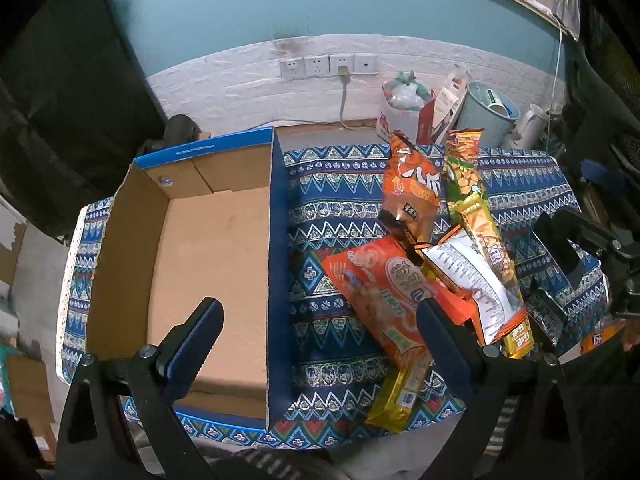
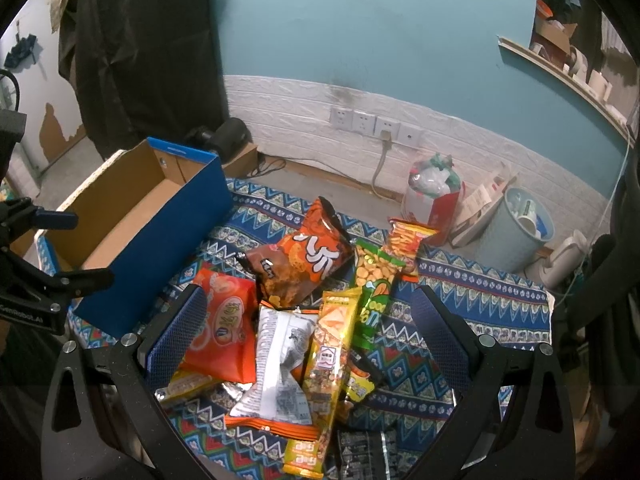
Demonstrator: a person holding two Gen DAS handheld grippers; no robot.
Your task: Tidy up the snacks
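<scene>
A pile of snack packs lies on the patterned cloth: an orange-red pack (image 1: 380, 300) (image 2: 224, 328), a brown-orange chip bag (image 1: 412, 196) (image 2: 304, 260), a white-backed pack (image 1: 476, 280) (image 2: 280, 364), a long yellow pack (image 2: 332, 364) (image 1: 488, 236) and a green pack (image 2: 372, 280). An empty blue cardboard box (image 1: 208, 256) (image 2: 132, 224) stands left of the pile. My left gripper (image 1: 320, 320) is open, straddling the box's right wall. My right gripper (image 2: 308, 324) is open above the pile, touching nothing; it also shows in the left wrist view (image 1: 576, 256).
The patterned cloth (image 1: 336, 216) (image 2: 480, 304) covers the surface. Behind it stand a pale blue waste bin (image 1: 486, 114) (image 2: 516, 228), a stuffed bag (image 2: 434, 188), a white kettle (image 2: 564, 260) and wall sockets with a plugged cable (image 2: 376, 124).
</scene>
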